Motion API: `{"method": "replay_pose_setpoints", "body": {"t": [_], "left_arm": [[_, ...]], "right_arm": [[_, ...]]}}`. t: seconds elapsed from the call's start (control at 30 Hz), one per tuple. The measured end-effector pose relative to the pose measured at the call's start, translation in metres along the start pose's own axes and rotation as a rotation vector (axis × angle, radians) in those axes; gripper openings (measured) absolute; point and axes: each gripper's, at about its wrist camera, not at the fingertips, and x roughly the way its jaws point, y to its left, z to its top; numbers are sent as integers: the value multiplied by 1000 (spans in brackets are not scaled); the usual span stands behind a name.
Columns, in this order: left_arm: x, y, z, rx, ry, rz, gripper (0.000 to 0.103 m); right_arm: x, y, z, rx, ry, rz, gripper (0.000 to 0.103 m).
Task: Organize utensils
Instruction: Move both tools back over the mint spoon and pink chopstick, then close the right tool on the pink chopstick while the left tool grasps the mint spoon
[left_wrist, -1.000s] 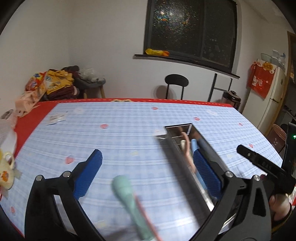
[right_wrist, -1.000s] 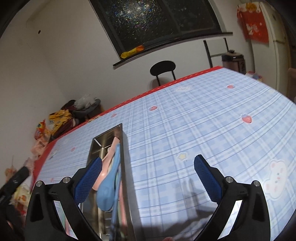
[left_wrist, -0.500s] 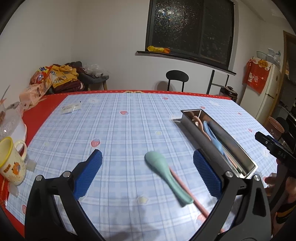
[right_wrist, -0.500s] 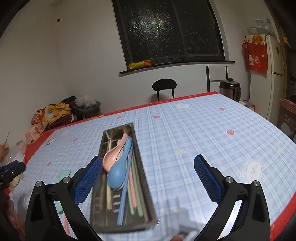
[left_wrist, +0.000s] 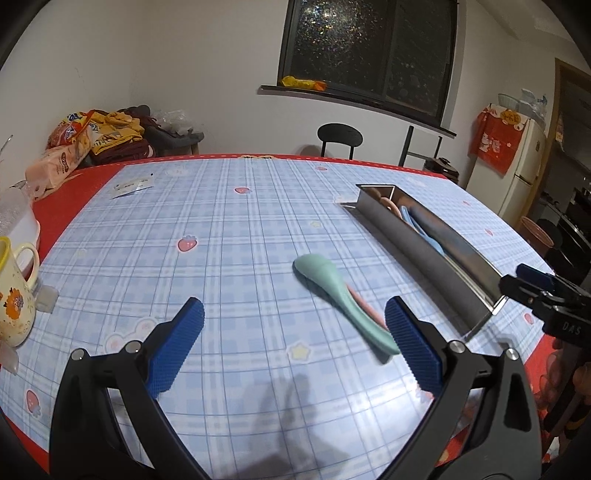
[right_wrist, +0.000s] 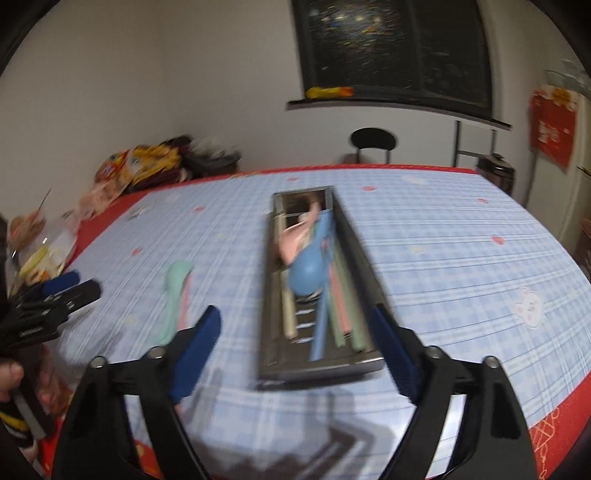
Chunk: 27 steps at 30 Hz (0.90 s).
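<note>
I am seeing the green spoon (left_wrist: 341, 295) lying loose on the surface (left_wrist: 221, 258) mid-frame, its handle running toward my released left tool (left_wrist: 293, 343), while my empty right tool (right_wrist: 295, 347) is closing around the tray (right_wrist: 275, 295).

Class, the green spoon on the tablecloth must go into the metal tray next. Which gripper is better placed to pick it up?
Left. The left gripper is open with the green spoon lying just ahead, its handle near the right finger. The right gripper, jaws closing, faces the metal tray instead.
</note>
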Motion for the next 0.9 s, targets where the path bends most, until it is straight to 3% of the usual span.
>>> {"method": "replay_pose_setpoints", "body": {"t": [0.1,0.33,0.4,0.9], "left_arm": [[1,4,-3,2,3,-1,96],[3,11,-6,-19,7,-31,96],[4,11,-7,-21,12,-40,96],[7,15,-11,-40,37,-81,96]], "right_arm": [[6,21,-3,-39,50,51,54],[23,72,-16,-158,183,160,35],[29,79,-22,-176,214,164,25],[44,91,-32,-241,284,152,20]]}}
